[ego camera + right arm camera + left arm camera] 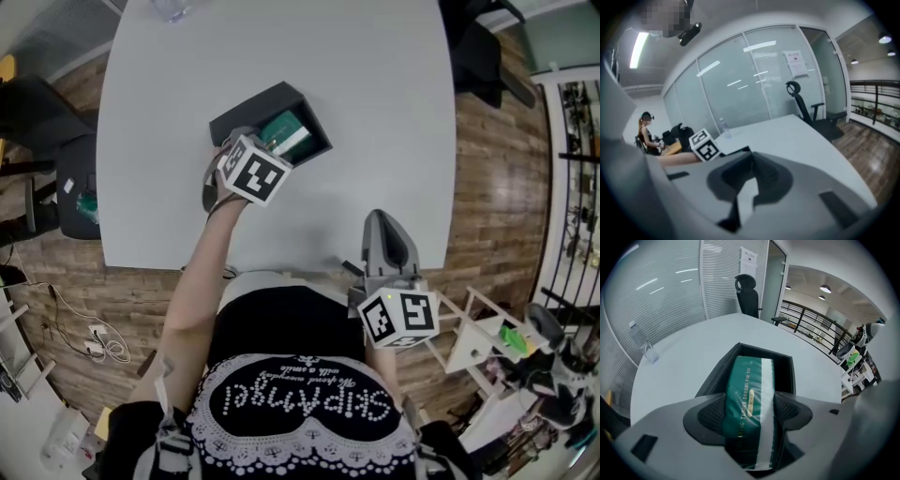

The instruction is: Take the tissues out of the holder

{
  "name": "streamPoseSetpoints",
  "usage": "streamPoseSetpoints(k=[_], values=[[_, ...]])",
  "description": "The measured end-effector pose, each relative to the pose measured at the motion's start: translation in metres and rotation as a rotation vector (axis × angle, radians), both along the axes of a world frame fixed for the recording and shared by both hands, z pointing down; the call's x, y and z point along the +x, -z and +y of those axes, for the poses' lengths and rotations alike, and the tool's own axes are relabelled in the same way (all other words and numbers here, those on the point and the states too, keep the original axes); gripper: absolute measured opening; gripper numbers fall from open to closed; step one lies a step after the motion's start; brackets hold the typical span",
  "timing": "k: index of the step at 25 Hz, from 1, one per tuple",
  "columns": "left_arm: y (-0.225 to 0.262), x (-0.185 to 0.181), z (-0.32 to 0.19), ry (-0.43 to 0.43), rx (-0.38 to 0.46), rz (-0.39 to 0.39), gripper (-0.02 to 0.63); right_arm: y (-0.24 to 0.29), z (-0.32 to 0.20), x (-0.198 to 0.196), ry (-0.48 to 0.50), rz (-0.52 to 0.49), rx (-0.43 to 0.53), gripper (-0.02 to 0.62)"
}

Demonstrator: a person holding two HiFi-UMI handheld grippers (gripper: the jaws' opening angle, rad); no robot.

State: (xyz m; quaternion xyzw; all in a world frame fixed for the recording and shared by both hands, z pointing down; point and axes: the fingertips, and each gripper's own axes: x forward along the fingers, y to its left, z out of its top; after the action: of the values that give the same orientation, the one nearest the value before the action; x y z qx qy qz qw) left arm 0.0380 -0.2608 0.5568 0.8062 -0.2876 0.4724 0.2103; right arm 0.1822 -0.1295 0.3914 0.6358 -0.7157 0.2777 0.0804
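right gripper (384, 225): at the near table edge, well apart from the holder; fingers together, nothing in them
left gripper (751, 414): fingers spread wide, one pad on each long side of the tissue pack (749, 394)
hidden: in the head view the left marker cube covers the left fingers and the holder's near corner; the pack's near end is cut off under the gripper body in the left gripper view; bottle (644, 345) is clipped at the head view's top edge
pack position: lying lengthwise inside the black holder (787, 366), green with a white stripe
holder position: on the grey table (375, 94), left of centre
count: 1 pack, 1 holder, 1 bottle, 2 grippers
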Motion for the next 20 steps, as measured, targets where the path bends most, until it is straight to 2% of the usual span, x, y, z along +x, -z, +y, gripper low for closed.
streamPoseSetpoints(k=[8,17,20], values=[[0.009,-0.001,0.002,0.0,0.008,0.038,0.333,0.0,-0.001,0.003,-0.007,0.005,-0.001,0.034],[0.067,-0.008,-0.003,0.036,0.107,0.144,0.333,0.007,-0.004,0.001,0.001,0.009,0.026,0.034],[0.091,-0.01,-0.007,0.065,0.184,0.185,0.333,0.009,-0.001,0.001,0.01,0.011,0.033,0.034]])
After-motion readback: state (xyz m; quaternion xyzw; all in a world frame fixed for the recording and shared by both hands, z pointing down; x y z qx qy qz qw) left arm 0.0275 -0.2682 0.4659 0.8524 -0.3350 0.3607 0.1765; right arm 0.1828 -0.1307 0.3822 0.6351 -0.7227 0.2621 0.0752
